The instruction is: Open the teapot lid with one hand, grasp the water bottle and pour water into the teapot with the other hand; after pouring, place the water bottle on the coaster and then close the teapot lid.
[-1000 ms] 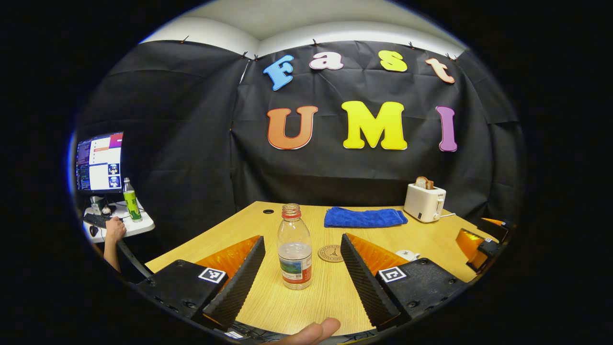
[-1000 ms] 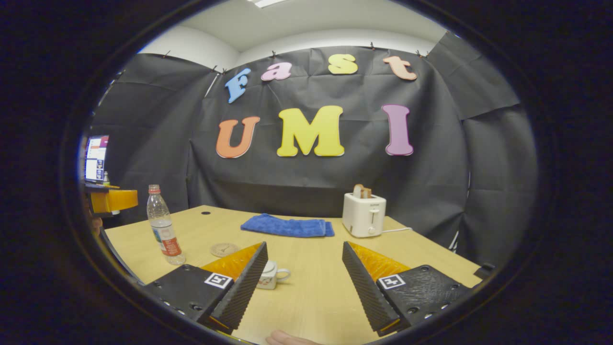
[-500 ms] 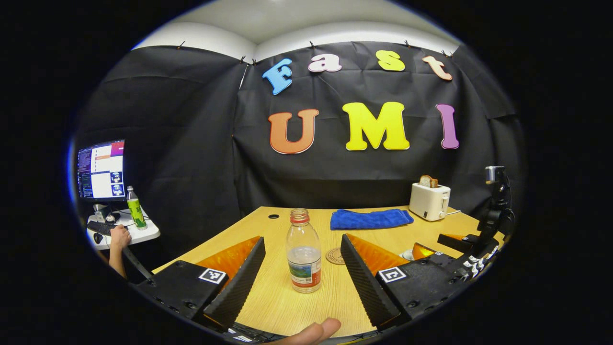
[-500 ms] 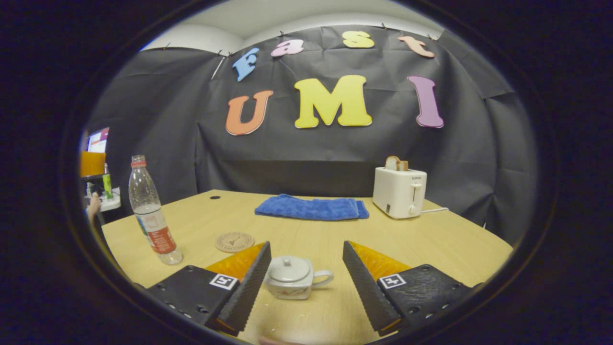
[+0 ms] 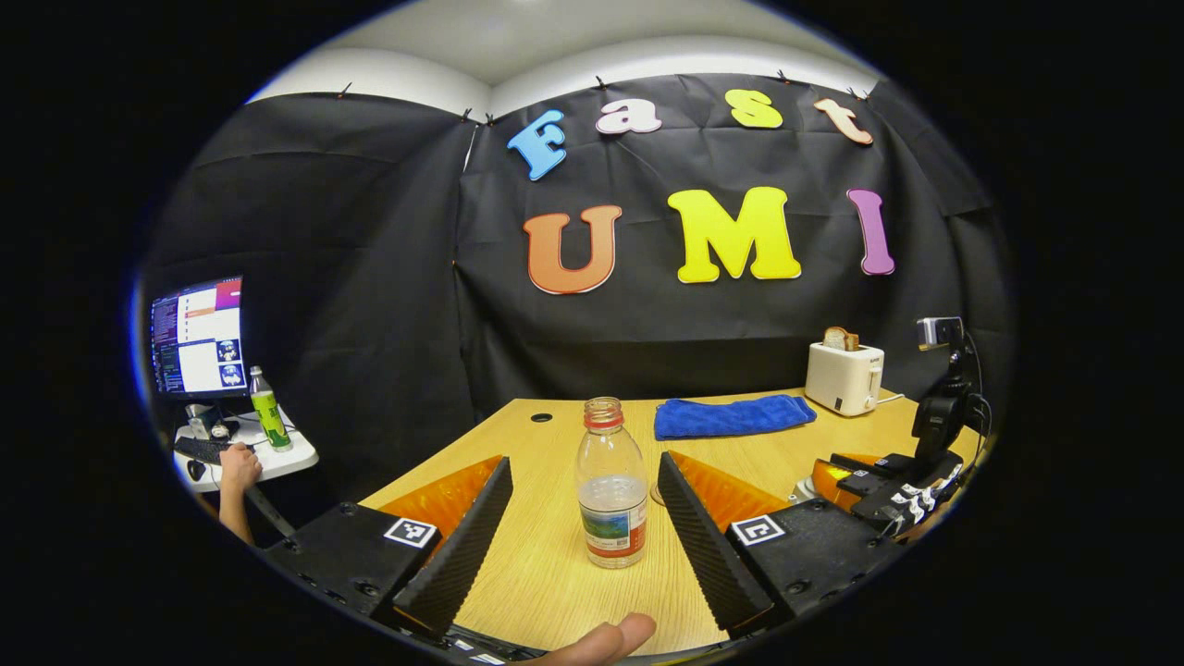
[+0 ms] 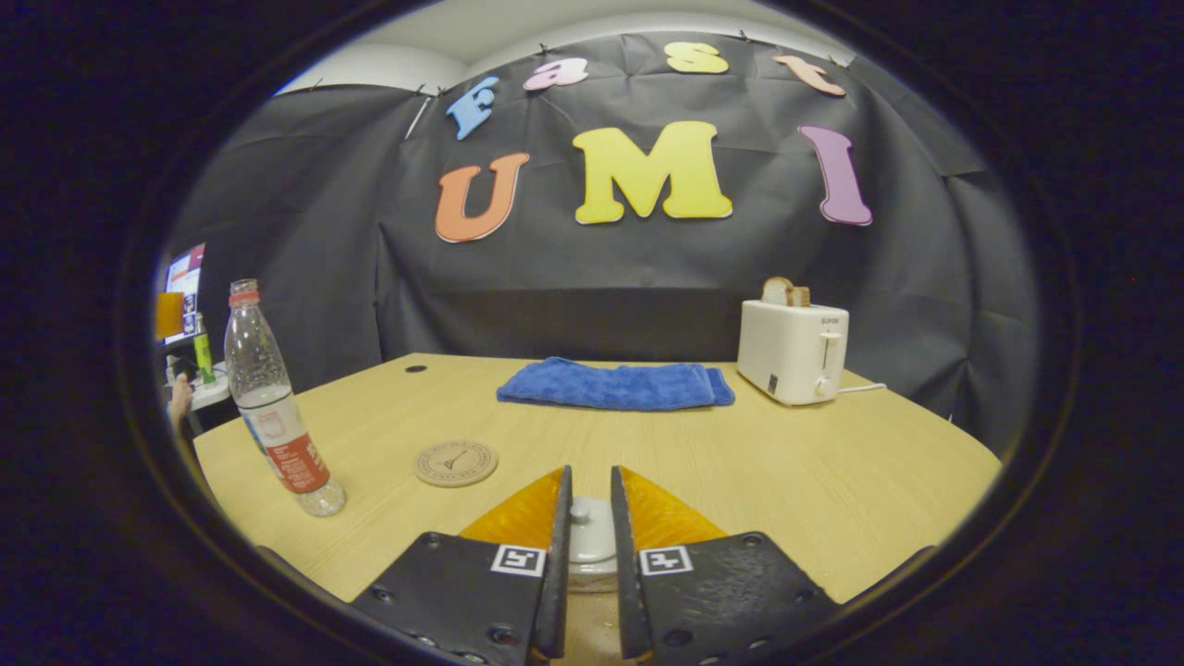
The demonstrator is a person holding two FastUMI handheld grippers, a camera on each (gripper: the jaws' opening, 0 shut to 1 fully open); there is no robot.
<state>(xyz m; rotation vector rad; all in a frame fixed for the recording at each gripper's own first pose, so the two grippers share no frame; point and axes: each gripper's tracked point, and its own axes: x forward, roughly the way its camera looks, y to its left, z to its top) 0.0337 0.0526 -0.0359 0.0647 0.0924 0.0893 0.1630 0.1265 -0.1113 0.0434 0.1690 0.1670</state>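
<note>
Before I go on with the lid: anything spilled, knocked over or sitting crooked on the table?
Nothing stands out. The water bottle stands upright, uncapped, and the table around it looks dry. The coaster lies flat, the blue towel is folded, and the toaster sits square with bread in it.

Both views are evenly and brightly lit from overhead, with soft, faint shadows on the light wooden surface (image 6: 758, 462). Fisheye distortion bows the wall and the surface's edges toward the rim. The centre is sharp; the bright computer monitor (image 5: 197, 335) at the left glares slightly.
</note>
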